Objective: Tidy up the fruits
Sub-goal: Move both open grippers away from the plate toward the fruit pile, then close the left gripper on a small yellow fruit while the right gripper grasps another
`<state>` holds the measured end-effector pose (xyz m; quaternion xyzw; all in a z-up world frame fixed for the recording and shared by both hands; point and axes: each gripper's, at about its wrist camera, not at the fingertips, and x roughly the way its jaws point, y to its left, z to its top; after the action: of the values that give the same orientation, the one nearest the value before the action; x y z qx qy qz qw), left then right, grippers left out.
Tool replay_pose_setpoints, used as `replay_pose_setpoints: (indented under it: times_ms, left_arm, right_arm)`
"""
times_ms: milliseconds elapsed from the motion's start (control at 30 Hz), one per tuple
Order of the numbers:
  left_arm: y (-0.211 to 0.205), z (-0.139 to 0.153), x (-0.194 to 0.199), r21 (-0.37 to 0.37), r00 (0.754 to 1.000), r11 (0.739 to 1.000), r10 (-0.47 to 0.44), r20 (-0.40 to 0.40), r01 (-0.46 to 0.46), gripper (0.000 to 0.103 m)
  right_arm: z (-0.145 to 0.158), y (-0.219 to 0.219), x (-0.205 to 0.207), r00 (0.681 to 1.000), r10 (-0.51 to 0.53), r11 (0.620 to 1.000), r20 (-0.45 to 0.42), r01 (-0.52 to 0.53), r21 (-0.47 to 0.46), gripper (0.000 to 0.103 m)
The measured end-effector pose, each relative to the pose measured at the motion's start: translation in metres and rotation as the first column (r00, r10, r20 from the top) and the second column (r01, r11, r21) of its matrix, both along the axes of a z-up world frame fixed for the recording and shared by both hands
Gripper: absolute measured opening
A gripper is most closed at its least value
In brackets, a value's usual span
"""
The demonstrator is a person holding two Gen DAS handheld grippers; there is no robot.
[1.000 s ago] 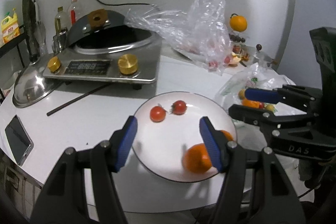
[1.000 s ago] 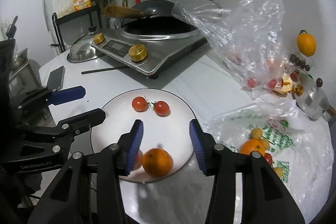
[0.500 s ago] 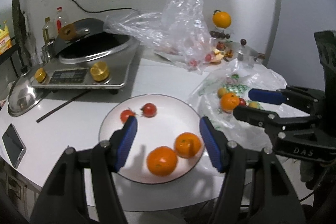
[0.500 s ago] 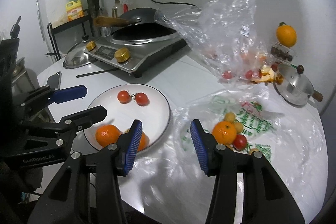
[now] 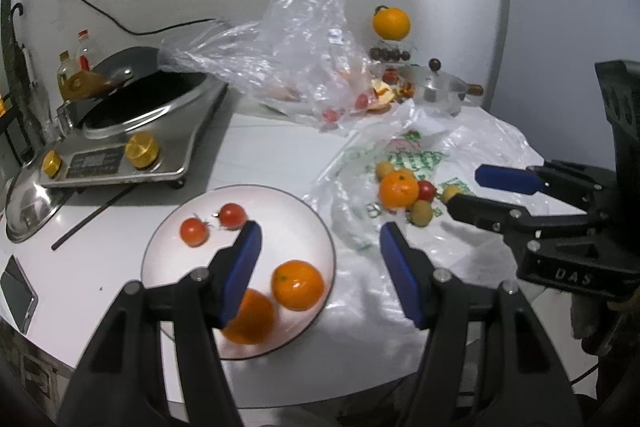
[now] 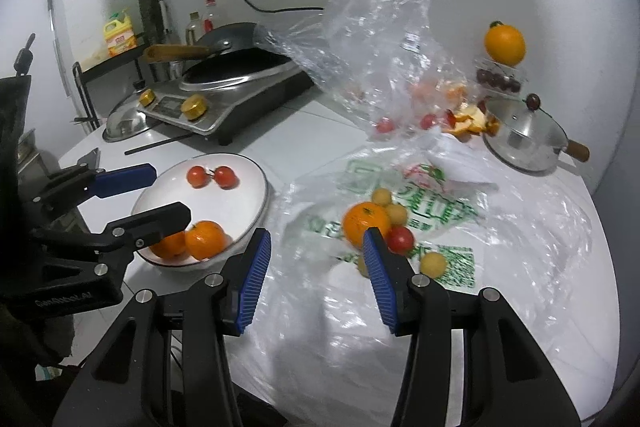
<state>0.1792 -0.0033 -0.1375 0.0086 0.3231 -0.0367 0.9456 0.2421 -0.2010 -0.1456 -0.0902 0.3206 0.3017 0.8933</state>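
- The fruit sits in two groups: a white plate [image 5: 240, 195] on the counter [image 5: 264, 147] holds two oranges [image 5: 298, 285] near its front edge and two cherry tomatoes [image 5: 194, 231] toward its back.
- To the right of the plate, a printed plastic bag [image 6: 440, 211] lies flat on the counter, and on it rest one orange [image 6: 366, 221], a red cherry tomato [image 6: 400, 239] touching it, and several small yellow-green fruits [image 6: 433, 264] around them.
- My left fingers [image 5: 320, 269] hang partly open over the plate's right rim and the bag's edge, with nothing between them.
- My right fingers [image 6: 316, 277] are also partly open and empty, above the bag; the right pad covers part of the loose orange in my view, though I cannot tell if it touches.
- Behind the bag, a crumpled clear bag [image 6: 372, 39] stands up with red fruit and orange peel at its foot.
- Farther back right, an orange [image 6: 505, 43] is perched on a small stand, beside a lidded metal pot [image 6: 524, 139].
- At the back left sits an induction cooker [image 5: 132, 147] carrying a dark wok [image 5: 148, 99], with a steel lid [image 5: 28, 203] and a phone [image 5: 18, 293] lying near the counter's left edge.
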Motion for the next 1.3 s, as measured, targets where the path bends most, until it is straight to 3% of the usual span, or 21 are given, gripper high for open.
replay_pose_setpoints:
  times_ms: [700, 1300]
  left_arm:
    - [-0.062, -0.009, 0.031, 0.079, 0.997, 0.995, -0.064, -0.043, 0.068, 0.063]
    - [-0.115, -0.030, 0.057, 0.088, 0.986, 0.987, -0.126, -0.111, 0.136, 0.063]
  right_arm:
    - [-0.016, -0.063, 0.034, 0.996, -0.086, 0.995, -0.032, 0.087, 0.055, 0.051]
    - [-0.037, -0.105, 0.052, 0.991, -0.118, 0.990, -0.060, 0.122, 0.068, 0.051]
